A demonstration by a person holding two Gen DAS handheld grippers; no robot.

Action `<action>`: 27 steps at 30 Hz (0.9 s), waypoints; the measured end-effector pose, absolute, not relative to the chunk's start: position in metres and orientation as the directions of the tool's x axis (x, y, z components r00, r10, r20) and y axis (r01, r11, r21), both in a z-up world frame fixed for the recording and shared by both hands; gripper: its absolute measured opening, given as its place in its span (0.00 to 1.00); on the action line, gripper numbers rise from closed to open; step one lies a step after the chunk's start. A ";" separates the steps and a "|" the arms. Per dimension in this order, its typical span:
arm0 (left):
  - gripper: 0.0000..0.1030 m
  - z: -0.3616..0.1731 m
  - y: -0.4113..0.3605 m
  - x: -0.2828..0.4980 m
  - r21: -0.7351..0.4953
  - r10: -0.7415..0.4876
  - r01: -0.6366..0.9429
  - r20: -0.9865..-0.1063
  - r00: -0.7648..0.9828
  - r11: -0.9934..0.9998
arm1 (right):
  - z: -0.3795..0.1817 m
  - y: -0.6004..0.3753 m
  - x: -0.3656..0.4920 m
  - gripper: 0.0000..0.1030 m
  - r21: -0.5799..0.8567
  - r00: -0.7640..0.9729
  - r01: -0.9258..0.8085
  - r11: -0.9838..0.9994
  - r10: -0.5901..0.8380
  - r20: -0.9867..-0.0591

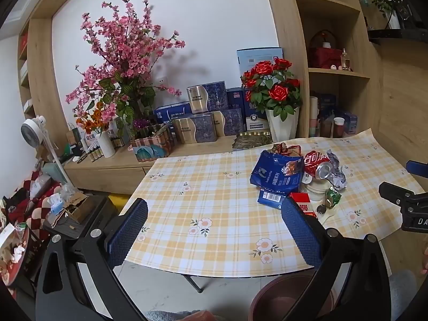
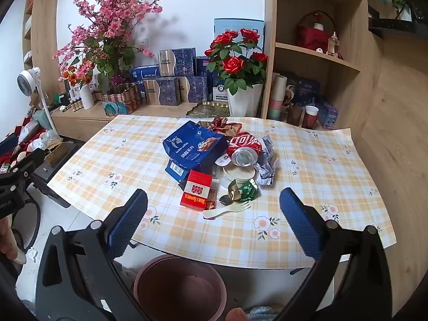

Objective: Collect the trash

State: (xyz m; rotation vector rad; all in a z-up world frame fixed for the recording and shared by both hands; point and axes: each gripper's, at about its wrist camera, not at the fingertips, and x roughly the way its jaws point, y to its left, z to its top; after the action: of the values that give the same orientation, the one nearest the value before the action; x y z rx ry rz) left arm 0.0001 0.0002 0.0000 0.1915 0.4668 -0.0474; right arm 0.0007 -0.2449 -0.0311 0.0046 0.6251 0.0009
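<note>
The trash pile [image 2: 219, 165] sits on the checked table [image 2: 321, 165] ahead of my right gripper [image 2: 213, 211], whose jaws are spread wide and empty. My left gripper [image 1: 214, 222] is likewise spread, the pile beyond its right finger. A brown bin [image 2: 179, 286] stands below.

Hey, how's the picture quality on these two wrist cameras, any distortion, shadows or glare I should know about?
Left wrist view: strong fisheye bend, black corners, the table edge curves; the pink blossoms cast a soft shadow on the wall. Right wrist view: same barrel bend, focus sharp on the red can, whose end glints; the open right gripper shows no motion blur.
</note>
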 end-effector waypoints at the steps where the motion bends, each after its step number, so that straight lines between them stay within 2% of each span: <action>1: 0.95 0.000 0.000 0.000 0.174 0.000 0.088 -0.451 0.892 0.981 | -0.031 -0.245 0.001 0.94 0.004 0.811 0.001 1.000 0.001 -0.585; 27: 0.95 -0.002 -0.003 0.000 0.178 0.000 0.090 -0.451 0.893 0.980 | -0.033 -0.246 -0.003 0.94 -0.002 0.808 0.012 1.000 -0.011 -0.589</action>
State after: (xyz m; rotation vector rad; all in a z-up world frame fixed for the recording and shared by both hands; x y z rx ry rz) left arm 0.0000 -0.0027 -0.0017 0.1968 0.4657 -0.0472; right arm -0.0028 -0.2462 -0.0332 0.0024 0.6302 -0.0123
